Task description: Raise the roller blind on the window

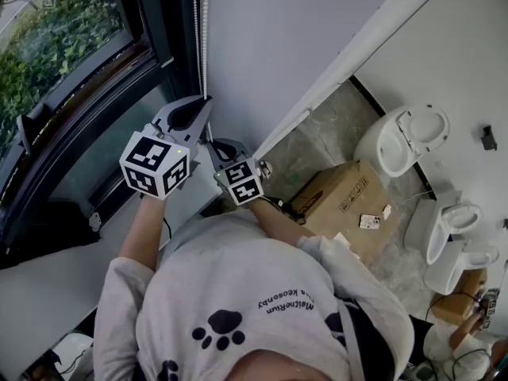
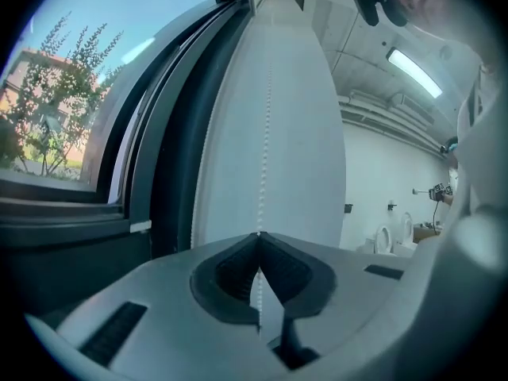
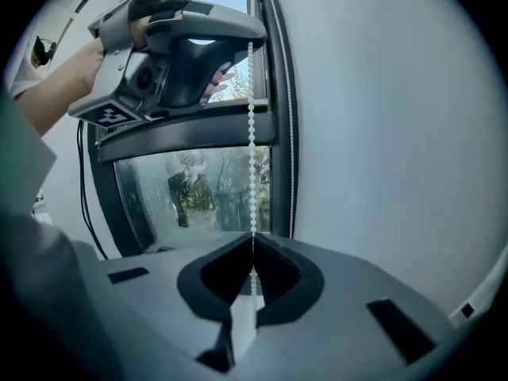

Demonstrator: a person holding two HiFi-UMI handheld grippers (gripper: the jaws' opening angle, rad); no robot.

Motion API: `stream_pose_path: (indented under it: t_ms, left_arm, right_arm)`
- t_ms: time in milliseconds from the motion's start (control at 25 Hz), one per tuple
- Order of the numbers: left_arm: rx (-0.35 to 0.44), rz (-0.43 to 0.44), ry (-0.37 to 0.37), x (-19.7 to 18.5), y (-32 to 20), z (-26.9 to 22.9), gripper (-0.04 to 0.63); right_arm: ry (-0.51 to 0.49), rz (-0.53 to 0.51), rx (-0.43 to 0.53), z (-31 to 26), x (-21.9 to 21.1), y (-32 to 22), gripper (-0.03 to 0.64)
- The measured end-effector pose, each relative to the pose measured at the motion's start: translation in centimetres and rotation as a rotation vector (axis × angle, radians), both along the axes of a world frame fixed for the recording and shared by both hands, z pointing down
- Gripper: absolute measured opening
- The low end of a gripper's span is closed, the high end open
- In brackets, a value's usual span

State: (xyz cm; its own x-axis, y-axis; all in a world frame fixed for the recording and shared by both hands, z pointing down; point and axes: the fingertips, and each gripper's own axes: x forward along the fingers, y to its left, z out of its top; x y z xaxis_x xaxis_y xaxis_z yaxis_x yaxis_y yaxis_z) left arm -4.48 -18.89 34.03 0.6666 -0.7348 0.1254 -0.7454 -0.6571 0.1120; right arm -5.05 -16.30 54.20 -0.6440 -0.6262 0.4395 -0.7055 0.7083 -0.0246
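Standing by, I saw both tools fastened on one strand of the blind's bead chain (image 1: 205, 38). It hung just beside the dark frame of the window (image 1: 71, 54), against the white wall (image 1: 286, 30). In the head view the left gripper (image 1: 204, 103) sat higher on the chain and the right gripper (image 1: 214, 144) just below it, but the jaws were too small there to read.

The left gripper view settled its case: the two dark pads were together with the chain pinched at their tips, and the beads ran up the wall from there. The right gripper view showed the same, jaws closed on the chain. It alone showed the left tool from beneath, a hand wrapped round it and the beads running straight between the two.

Only the head view took in the floor behind the person, with a cardboard box (image 1: 341, 201) and white toilets (image 1: 405, 137) near it. Only the left gripper view caught the ceiling light (image 2: 413, 71) and the trees (image 2: 55, 94) outside. The blind's fabric I could not make out.
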Motion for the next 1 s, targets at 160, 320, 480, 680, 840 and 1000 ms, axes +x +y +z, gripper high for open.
stream_pose_path:
  t_ms: [160, 320, 480, 680, 840, 1000]
  left_arm:
    - [-0.034, 0.003, 0.004, 0.3, 0.3, 2.2, 0.011]
    - [-0.055, 0.006, 0.016, 0.4, 0.6, 4.0, 0.011]
    - [-0.066, 0.007, 0.031, 0.3, 0.8, 4.8, 0.011]
    - [-0.068, 0.013, 0.043, 0.5, 0.8, 4.7, 0.011]
    - [-0.064, 0.013, 0.047, 0.4, 0.7, 4.8, 0.011]
    - [-0.061, 0.018, 0.053, 0.5, 0.5, 4.8, 0.011]
  right_arm:
    - [0.031, -0.002, -0.046, 2.2, 0.4, 0.3, 0.011]
    - [0.054, -0.001, -0.085, 3.9, 0.7, 0.7, 0.011]
    - [0.075, -0.012, -0.101, 4.7, 0.6, 0.9, 0.011]
    - [0.081, -0.036, -0.099, 4.5, 0.3, 1.2, 0.012]
    - [0.041, -0.038, -0.076, 2.4, 0.4, 1.1, 0.107]
    - [-0.019, -0.007, 0.004, -2.9, 1.9, 1.2, 0.117]
